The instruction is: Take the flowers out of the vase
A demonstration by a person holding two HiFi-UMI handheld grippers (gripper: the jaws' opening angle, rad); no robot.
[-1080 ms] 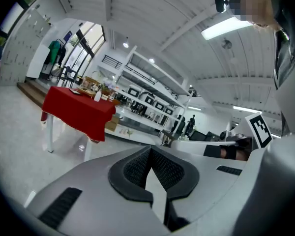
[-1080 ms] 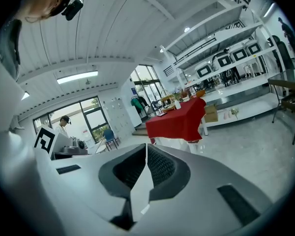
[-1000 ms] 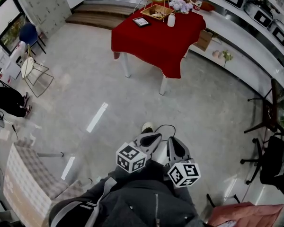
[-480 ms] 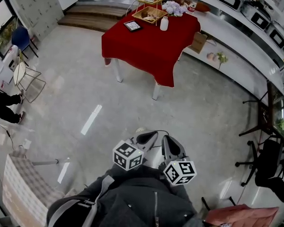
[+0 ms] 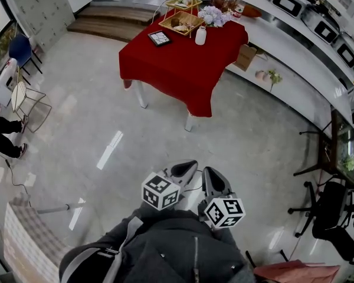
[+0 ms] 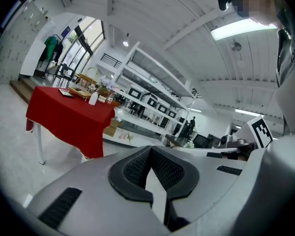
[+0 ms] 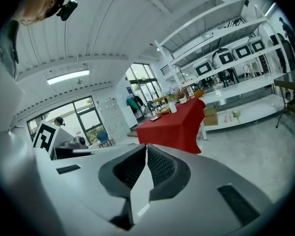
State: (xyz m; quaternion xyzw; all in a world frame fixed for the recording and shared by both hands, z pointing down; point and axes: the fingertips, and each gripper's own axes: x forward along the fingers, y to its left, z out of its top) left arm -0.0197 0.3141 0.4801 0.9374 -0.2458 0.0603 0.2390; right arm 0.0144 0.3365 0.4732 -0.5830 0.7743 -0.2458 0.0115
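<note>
Our left gripper (image 5: pixel 186 170) and right gripper (image 5: pixel 212 179) both have their fingers pressed together and hold nothing. The vase (image 5: pixel 200 36) with the flowers (image 5: pixel 213 16) stands near the far right edge of the red table (image 5: pixel 171 69), well apart from us. Shut fingers could tip the vase. The basket (image 5: pixel 180 21) just beside it narrows our reach.

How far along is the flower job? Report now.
Done: nothing; the flowers stand on the red table, far across the floor. In hand: nothing; the left gripper and right gripper are shut and empty. Left: reach the table, grip the flowers, lift them out.
</note>
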